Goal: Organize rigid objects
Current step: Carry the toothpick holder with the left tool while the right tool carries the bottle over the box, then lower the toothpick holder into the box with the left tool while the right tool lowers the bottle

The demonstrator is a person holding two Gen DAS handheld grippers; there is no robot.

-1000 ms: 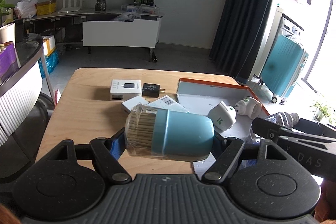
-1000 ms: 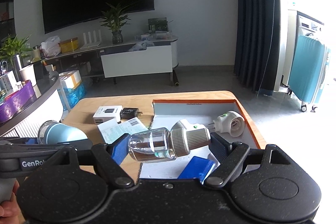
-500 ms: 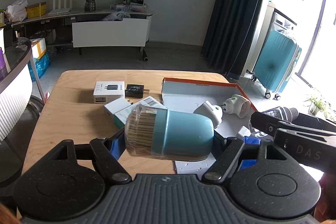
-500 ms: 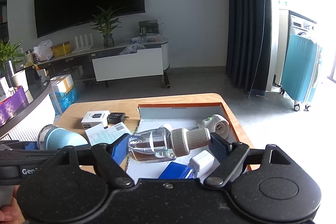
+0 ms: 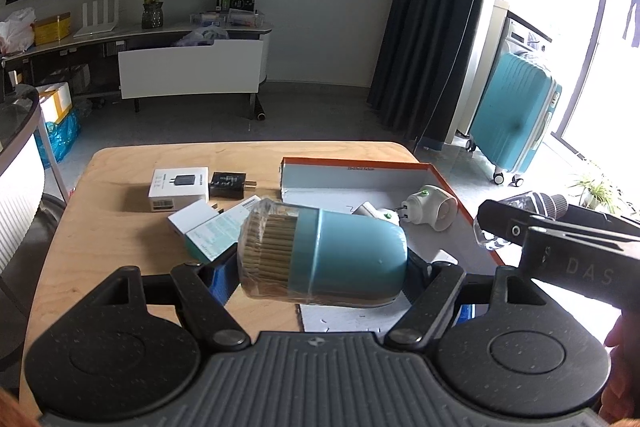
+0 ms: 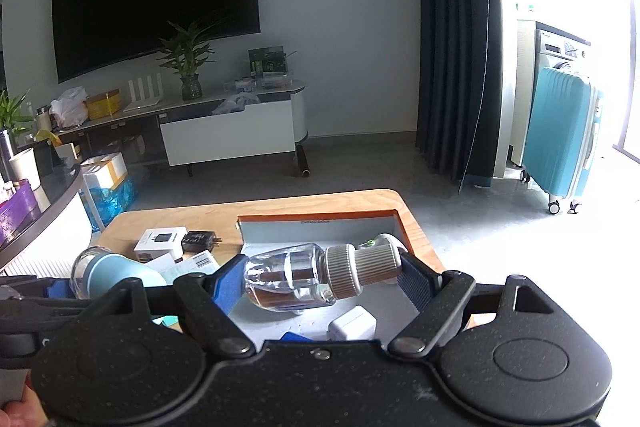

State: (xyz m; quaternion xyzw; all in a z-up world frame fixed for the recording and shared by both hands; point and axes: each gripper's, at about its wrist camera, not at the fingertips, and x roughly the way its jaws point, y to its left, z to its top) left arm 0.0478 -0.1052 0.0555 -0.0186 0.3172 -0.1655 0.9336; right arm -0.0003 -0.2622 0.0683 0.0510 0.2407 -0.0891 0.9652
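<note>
My left gripper (image 5: 320, 263) is shut on a blue toothpick jar (image 5: 324, 257), held sideways above the wooden table (image 5: 112, 227), at the left edge of the orange-rimmed box lid (image 5: 352, 165). My right gripper (image 6: 320, 279) is shut on a clear bottle with a grey cap (image 6: 304, 277), held sideways over the lid (image 6: 320, 219). The jar also shows at the left of the right wrist view (image 6: 116, 273), and the bottle at the right of the left wrist view (image 5: 520, 211). White plug-in devices (image 5: 428, 207) and a white charger (image 6: 352, 325) lie in the lid.
On the table left of the lid lie a white charger box (image 5: 178, 187), a black adapter (image 5: 228, 185) and teal-and-white boxes (image 5: 212, 227). A blue suitcase (image 5: 516, 123) stands on the floor at the right. A TV cabinet (image 5: 192, 67) stands at the far wall.
Both grippers have risen and drawn back a little with their objects, so the table and lid sit lower and farther in view. Both grips are unchanged.
</note>
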